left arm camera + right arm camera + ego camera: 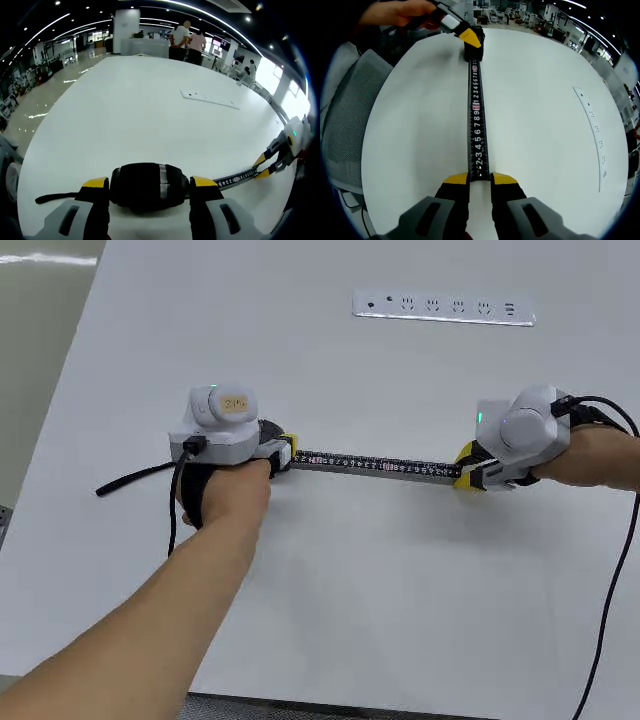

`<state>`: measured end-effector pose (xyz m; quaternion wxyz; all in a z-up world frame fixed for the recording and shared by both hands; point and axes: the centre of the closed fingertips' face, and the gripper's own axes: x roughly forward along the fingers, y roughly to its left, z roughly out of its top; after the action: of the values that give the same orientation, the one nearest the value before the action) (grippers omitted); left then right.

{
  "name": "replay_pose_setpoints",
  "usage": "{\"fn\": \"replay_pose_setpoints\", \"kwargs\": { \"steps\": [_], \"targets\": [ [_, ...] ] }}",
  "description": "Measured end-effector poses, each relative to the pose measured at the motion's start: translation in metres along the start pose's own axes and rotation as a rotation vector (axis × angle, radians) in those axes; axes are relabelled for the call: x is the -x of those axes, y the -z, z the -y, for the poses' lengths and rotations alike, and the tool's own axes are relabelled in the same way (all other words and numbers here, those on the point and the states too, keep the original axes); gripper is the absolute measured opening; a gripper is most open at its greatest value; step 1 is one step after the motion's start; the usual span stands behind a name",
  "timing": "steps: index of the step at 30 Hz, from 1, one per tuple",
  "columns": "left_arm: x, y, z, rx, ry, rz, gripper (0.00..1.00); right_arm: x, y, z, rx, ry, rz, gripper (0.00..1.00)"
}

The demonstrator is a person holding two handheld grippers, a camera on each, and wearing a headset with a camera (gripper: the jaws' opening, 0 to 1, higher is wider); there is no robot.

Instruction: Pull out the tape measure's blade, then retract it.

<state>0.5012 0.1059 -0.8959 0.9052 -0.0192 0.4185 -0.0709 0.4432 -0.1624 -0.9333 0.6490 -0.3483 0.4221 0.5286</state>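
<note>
The black tape measure case [149, 186] sits between my left gripper's [149, 189] yellow-tipped fingers [95, 183], which are shut on it. In the head view the left gripper [283, 453] holds the case [272, 432] on the white table [330, 570]. The dark blade [375, 463] with white numbers runs right to my right gripper [467, 473]. In the right gripper view the blade [476, 125] stretches from the case [474, 47] down to my right gripper [480, 178], shut on the blade's end.
A white power strip [443, 308] lies at the table's far side, also the power strip [209, 99] and the power strip [592, 140]. A black strap [135, 479] trails left of the case. Cables hang from both grippers. People stand far behind the table [187, 40]. A grey chair [347, 125] stands beside it.
</note>
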Motion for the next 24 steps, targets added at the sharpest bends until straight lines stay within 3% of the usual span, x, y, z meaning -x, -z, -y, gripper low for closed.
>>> {"fn": "replay_pose_setpoints", "kwargs": {
  "steps": [24],
  "targets": [
    [0.0021,0.0005,-0.0008,-0.028,0.004,0.003,0.59,-0.0007,-0.0029,-0.0022,0.041,0.005,0.008,0.14]
  ]
}}
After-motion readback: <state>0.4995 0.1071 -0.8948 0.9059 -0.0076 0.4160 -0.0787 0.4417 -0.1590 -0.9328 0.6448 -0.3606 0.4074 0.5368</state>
